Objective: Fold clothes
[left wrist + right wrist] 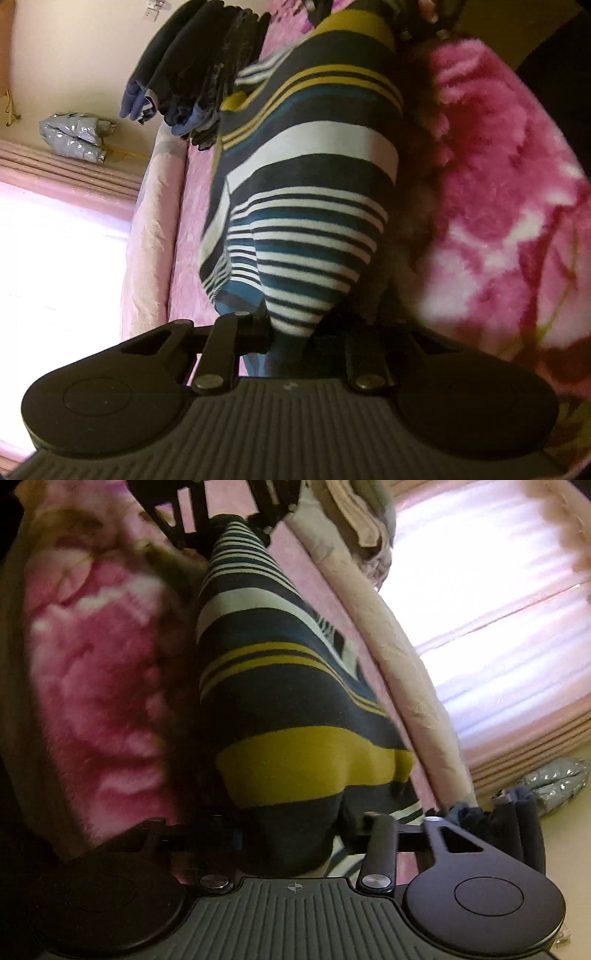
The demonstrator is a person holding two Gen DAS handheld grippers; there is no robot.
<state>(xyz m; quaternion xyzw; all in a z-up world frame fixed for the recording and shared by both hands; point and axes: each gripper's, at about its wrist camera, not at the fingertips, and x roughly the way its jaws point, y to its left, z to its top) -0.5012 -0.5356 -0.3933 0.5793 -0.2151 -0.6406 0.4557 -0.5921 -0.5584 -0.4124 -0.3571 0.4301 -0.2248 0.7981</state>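
A: Please start from the left side. What is there?

B: The left gripper (291, 332) is pinching one end of the striped garment (306, 192). The cloth hangs stretched between both tools, above the pink floral blanket (509, 206).

A: And on the right?

B: The right gripper (295, 834) is pressed together on the other end, where the yellow band is. A pile of dark clothes (195, 70) lies further on the bed.

A: What could go wrong?

B: I think the knit may slip out if one side pulls harder. Then the fold will become crooked, or the loose part will drag on the fluffy blanket.

A: How are the tools posed?

B: They face each other, both tilted sideways, and the garment is taut between them.
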